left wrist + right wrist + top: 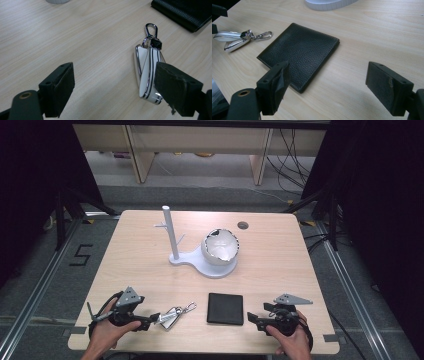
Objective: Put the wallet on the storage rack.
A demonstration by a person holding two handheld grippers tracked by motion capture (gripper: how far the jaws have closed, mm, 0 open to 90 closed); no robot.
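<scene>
A white and chrome key fob (171, 316) with a carabiner clip lies near the table's front edge. A flat black leather wallet (225, 308) rests to its right. My left gripper (151, 320) stands open just left of the fob. In the left gripper view the fob (147, 70) lies close against the right jaw of my left gripper (115, 77), and nothing is held. My right gripper (253, 316) is open just right of the wallet. In the right gripper view the wallet (299, 51) lies ahead of my right gripper (329, 75), partly behind its left jaw.
A white stand (172, 257) with an upright peg and a cracked bowl-shaped cup (220, 247) occupies the table's middle. A small round hole (243, 225) sits toward the back. Black frame legs and cables flank the table.
</scene>
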